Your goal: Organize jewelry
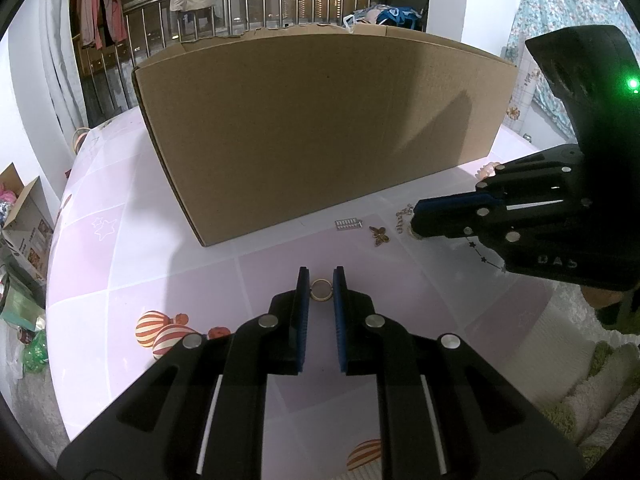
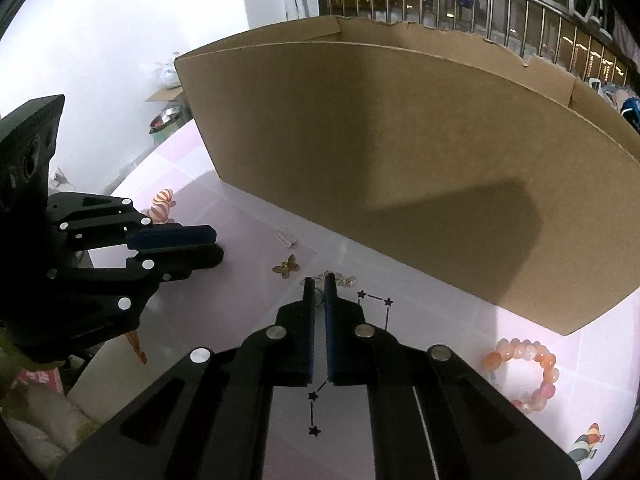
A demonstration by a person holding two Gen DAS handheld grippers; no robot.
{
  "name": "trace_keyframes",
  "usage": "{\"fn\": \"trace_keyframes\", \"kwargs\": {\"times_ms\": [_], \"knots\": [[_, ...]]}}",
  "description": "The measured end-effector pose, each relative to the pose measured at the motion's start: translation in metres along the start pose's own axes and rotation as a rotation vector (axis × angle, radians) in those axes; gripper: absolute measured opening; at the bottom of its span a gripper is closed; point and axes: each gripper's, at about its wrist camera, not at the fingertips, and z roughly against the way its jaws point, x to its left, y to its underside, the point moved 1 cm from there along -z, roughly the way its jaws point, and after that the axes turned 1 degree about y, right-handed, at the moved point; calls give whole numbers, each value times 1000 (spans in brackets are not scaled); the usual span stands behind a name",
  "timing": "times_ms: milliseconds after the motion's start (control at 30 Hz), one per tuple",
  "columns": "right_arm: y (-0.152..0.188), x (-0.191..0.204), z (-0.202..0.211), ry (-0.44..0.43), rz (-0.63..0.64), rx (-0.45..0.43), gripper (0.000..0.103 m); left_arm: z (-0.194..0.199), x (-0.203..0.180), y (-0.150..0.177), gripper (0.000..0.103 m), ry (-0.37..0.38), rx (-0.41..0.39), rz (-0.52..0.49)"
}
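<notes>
A large cardboard box (image 1: 320, 128) stands on the pink checked bench (image 1: 168, 264), printed with striped balloons (image 1: 156, 334) and black star lines (image 2: 374, 300). Behind, clothes (image 1: 100, 4) hang by a metal railing (image 1: 280, 0); a metal bowl (image 2: 166, 118), perhaps, sits on the floor.

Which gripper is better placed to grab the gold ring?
Left. The left gripper already brackets the gold ring between its fingers; the right gripper sits over the chain.
</notes>
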Motion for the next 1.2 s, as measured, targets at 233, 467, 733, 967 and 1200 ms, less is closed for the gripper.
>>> {"fn": "trace_keyframes", "kwargs": {"times_ms": [233, 467, 733, 967, 1200], "knots": [[2, -9, 9, 18, -23, -4, 5, 0, 0, 0, 11, -1, 0, 0], [4, 3, 1, -9, 4, 25, 5, 0, 0, 0, 11, 0, 0, 0], [5, 13, 3, -68, -4, 36, 5, 0, -1, 1, 11, 2, -3, 6], [8, 9, 14, -116, -88, 31, 7, -1, -2, 0, 11, 3, -4, 10], [14, 23, 9, -120, -86, 38, 9, 0, -2, 0, 11, 5, -4, 9]]}}
